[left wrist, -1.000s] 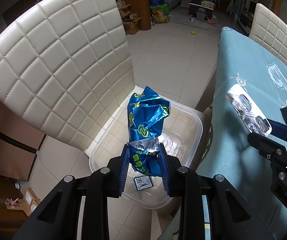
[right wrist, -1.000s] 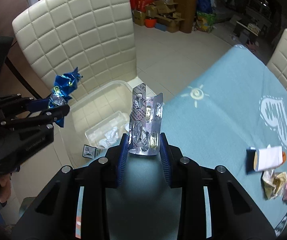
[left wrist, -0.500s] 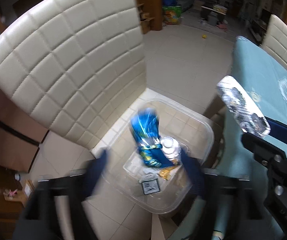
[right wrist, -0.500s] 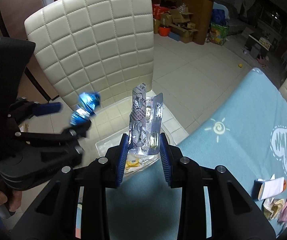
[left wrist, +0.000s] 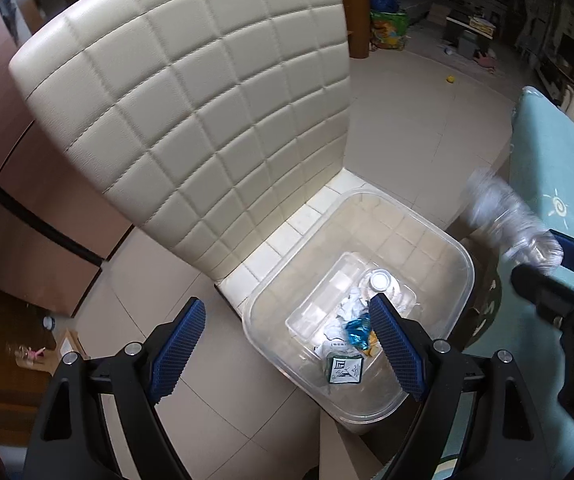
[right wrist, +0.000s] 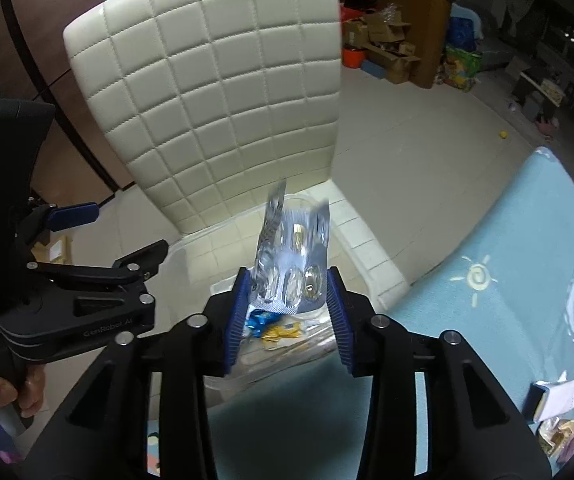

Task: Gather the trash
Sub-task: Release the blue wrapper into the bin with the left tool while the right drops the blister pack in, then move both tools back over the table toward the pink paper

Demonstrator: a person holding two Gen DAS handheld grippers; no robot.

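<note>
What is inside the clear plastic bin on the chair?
The clear plastic bin holds a clear tray, a blue wrapper, crumpled white paper, a small printed packet and a yellow scrap. The left gripper's finger covers part of the pile.

My right gripper (right wrist: 289, 300) has just been opening; the silver blister pack (right wrist: 293, 264) stands blurred between the pads, above the clear bin (right wrist: 191, 248) on the white quilted chair (right wrist: 215, 92), beside the blue tablecloth's edge (right wrist: 487, 280).
</note>
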